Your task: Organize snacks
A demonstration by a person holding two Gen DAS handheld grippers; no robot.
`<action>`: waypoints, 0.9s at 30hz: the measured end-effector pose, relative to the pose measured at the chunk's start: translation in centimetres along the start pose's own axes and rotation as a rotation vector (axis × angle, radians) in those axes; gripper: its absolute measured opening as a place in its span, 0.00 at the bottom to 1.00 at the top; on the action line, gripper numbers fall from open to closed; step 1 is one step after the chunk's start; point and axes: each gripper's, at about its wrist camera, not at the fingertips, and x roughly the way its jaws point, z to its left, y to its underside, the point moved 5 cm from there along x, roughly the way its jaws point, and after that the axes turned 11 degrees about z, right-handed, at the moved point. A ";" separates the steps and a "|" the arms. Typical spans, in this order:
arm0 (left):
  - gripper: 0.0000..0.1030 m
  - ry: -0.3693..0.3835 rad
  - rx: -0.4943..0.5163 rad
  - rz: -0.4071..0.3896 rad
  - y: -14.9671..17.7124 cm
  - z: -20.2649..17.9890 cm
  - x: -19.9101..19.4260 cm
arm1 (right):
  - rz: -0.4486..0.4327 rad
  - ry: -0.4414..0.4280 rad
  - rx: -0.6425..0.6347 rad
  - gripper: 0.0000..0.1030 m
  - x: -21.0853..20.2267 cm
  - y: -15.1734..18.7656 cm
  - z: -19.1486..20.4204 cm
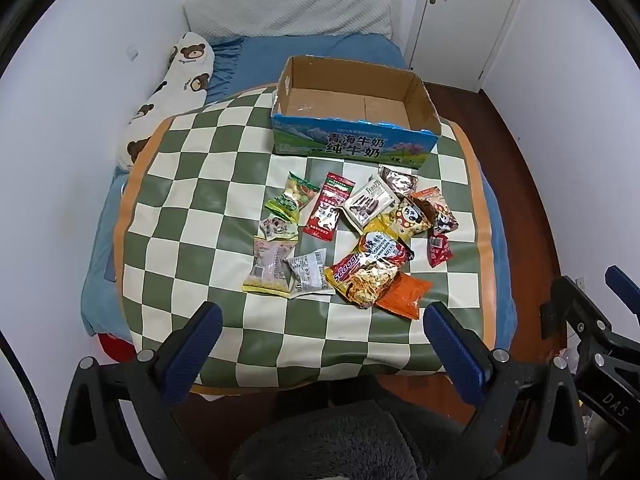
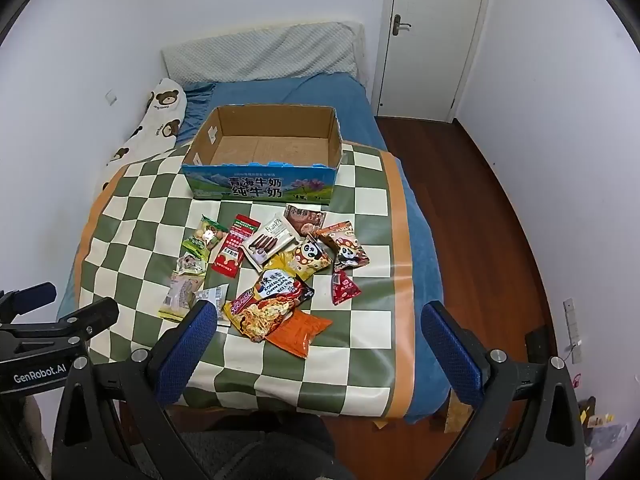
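Both my left tongs [image 1: 322,340] and right tongs [image 2: 320,338] hang wide apart, gripping nothing. Just ahead of their tips, snack packets [image 1: 352,232] lie scattered on the checkered cloth [image 1: 192,208]. Beyond them sits the open cardboard box [image 1: 352,146].

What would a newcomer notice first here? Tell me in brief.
First the heap of bright snack packets lying loose in the middle of the green-and-white checkered mat spread over the bed. Just beyond them stands an open cardboard milk box, blue-printed on its front, with nothing visible inside. Both grippers, left gripper and right gripper, hang at the near edge with jaws wide apart, holding nothing.
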 end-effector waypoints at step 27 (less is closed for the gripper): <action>1.00 -0.017 0.013 -0.046 0.5 0.9 -1.6 | -0.003 0.007 -0.011 1.00 -0.6 0.6 0.8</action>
